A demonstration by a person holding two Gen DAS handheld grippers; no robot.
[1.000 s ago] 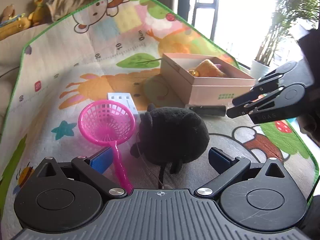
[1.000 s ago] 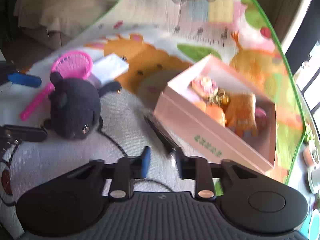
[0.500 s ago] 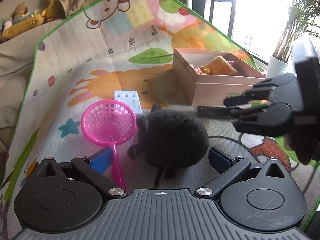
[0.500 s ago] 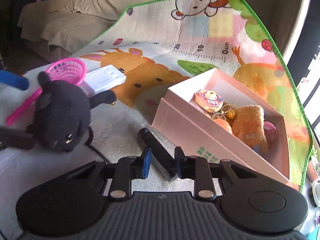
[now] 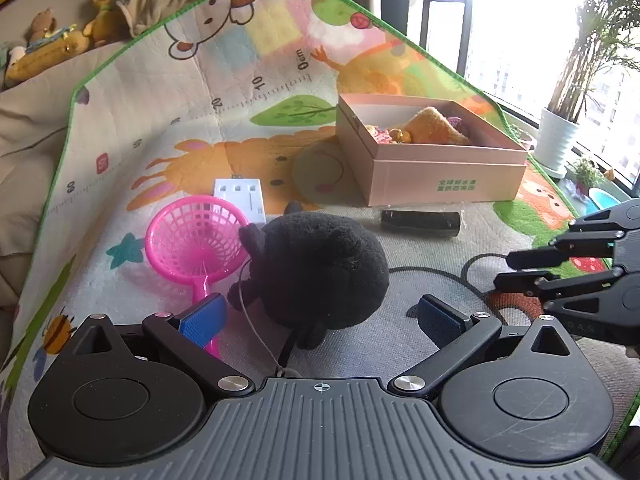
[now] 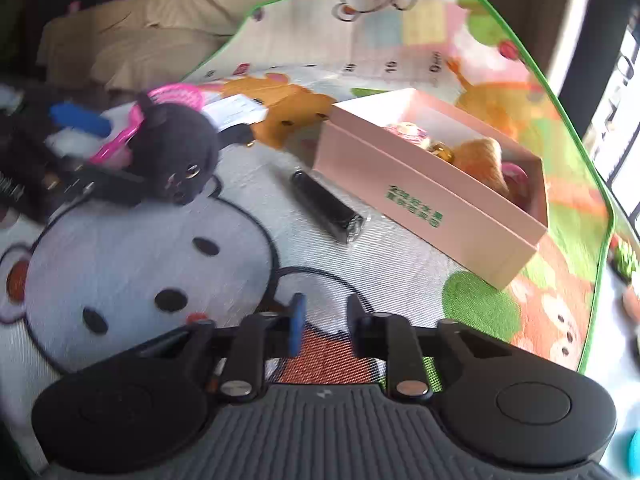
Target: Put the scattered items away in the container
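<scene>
Partway by my reckoning: pink box [image 5: 444, 176] already holds several toys, while black plush [image 5: 320, 272], pink net scoop [image 5: 196, 236], white card [image 5: 240, 196] and black tube [image 5: 420, 222] lie on the mat; my left gripper [image 5: 320, 312] gapes wide around the plush, right gripper [image 6: 324, 320] narrowly parted, empty.

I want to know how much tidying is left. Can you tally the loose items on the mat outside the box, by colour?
Black: 2, the plush toy and the wrapped bar
Pink: 1, the scoop net
White: 1, the flat card
Total: 4
</scene>
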